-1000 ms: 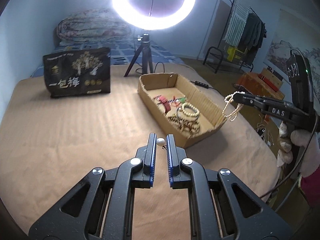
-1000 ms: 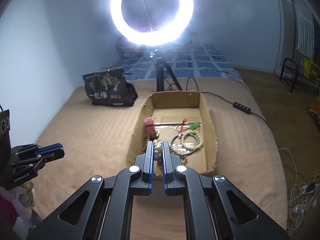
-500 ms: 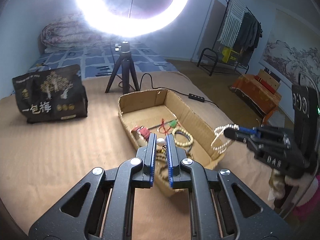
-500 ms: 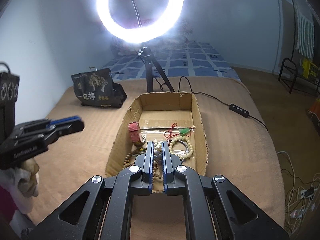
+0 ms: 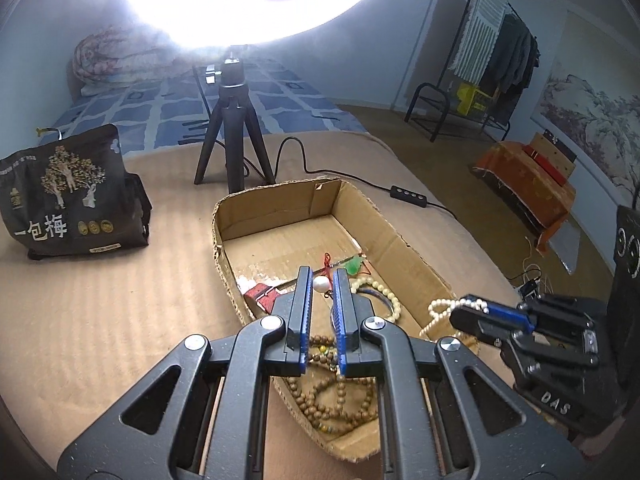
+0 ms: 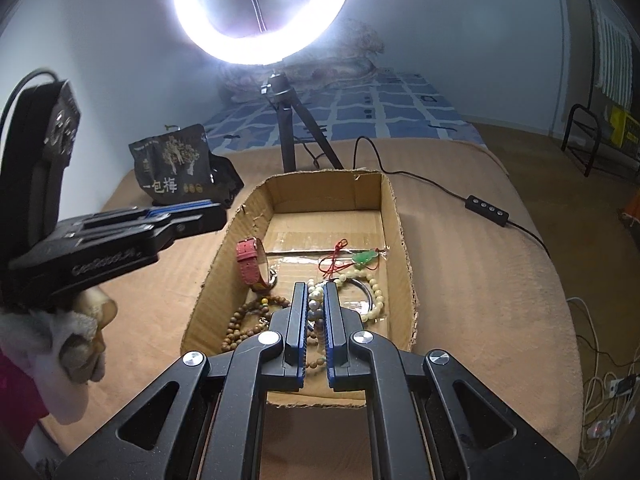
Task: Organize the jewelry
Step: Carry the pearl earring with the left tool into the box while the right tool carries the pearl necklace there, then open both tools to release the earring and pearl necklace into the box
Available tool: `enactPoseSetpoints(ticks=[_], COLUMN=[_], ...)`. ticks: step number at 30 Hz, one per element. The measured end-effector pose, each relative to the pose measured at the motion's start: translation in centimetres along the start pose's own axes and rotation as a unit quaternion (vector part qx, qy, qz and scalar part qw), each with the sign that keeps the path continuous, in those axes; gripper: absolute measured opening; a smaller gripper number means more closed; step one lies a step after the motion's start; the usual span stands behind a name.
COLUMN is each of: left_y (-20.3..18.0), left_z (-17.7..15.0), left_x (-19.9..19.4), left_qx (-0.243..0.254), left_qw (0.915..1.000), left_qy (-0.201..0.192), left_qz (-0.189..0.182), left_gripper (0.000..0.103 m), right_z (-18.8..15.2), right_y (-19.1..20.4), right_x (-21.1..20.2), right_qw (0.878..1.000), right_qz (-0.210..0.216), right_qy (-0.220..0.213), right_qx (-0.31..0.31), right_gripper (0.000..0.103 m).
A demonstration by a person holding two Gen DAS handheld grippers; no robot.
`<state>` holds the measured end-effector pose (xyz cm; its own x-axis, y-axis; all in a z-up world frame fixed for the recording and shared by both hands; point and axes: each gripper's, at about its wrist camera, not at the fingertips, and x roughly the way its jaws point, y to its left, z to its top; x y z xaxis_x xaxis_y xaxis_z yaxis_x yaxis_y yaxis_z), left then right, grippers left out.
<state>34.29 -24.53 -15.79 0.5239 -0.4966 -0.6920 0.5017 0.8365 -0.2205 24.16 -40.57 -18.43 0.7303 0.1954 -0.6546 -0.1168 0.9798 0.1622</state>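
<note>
Left wrist view: the left gripper (image 5: 321,284) pinches one white pearl (image 5: 320,283) between its two blue-padded fingers, held over one open cardboard box (image 5: 416,264) on the tan bed cover (image 5: 100,292); inside the box lie one red-strapped watch (image 5: 260,293), one green pendant on red cord (image 5: 352,266), one cream bead bracelet (image 5: 386,298) and coils of brown wooden beads (image 5: 340,396), whose strand count I cannot tell; the right gripper (image 5: 464,314) at the box's right wall is clamped on one pearl strand (image 5: 438,312) that hangs in a loop from it; one black printed bag (image 5: 68,196) and one tripod (image 5: 232,136) stand beyond.

Right wrist view: the right gripper (image 6: 316,294) has its fingers pressed on the pearl strand (image 6: 315,300), above the near end of the box (image 6: 394,216); the watch (image 6: 250,266), pendant (image 6: 364,258), cream bracelet (image 6: 376,292) and wooden beads (image 6: 244,320) lie below; the left gripper (image 6: 212,212) hangs at the box's left wall, its fingers together, the pearl hidden; one ring light (image 6: 340,20) glares overhead.
</note>
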Motion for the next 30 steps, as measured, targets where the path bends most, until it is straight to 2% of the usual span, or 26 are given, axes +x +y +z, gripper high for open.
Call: enactPoseSetpoints(ticks=[19,20,21,22,23,24,25,27,29,30], left_y=[-0.4,-0.5,-0.5,-0.6,-0.7,-0.7,-0.8,-0.8,-0.9,-0.9], left_z=[0.7,0.7,0.7,0.7,0.7,0.7,0.7,0.8,0.8,0.8], left_x=[0.6,0.5,0.5,0.3,0.2,0.0,0.0,-0.1,-0.4,-0.5], left_qx=[-0.002,-0.001,0.001,0.002,0.005,0.008,0.01,0.012,0.011,0.012], left_qw=[0.9998,0.9997,0.9997,0.9996,0.9995,0.9993,0.9992,0.999,0.999,0.9988], left_qy=[0.003,0.003,0.002,-0.002,-0.007,-0.009,-0.01,-0.01,-0.017,-0.021], left_qz=[0.021,0.024,0.026,0.029,0.031,0.034,0.037,0.041,0.04,0.043], left_gripper=[0.01,0.02,0.027,0.039,0.044,0.044,0.045,0.054,0.072,0.074], right_z=[0.2,0.2,0.2,0.2,0.2,0.1,0.0,-0.1,-0.2,-0.3], right_y=[-0.1,-0.2,-0.1,-0.1,-0.1,-0.1,-0.1,0.0,0.2,0.2], right_x=[1.0,1.0,1.0,1.0,0.9,0.7,0.6,0.6,0.7,0.7], right_qw=[1.0,1.0,1.0,1.0,1.0,1.0,1.0,1.0,1.0,1.0], right_qz=[-0.004,-0.005,-0.006,-0.007,-0.008,-0.01,-0.013,-0.016,-0.023,-0.028], right_qy=[0.003,0.003,0.004,0.004,0.002,-0.003,-0.007,-0.006,-0.004,-0.004], right_qx=[0.0,0.0,0.0,0.0,0.001,0.003,0.004,0.003,0.0,-0.001], right_gripper=[0.007,0.009,0.02,0.037,0.044,0.052,0.053,0.056,0.064,0.07])
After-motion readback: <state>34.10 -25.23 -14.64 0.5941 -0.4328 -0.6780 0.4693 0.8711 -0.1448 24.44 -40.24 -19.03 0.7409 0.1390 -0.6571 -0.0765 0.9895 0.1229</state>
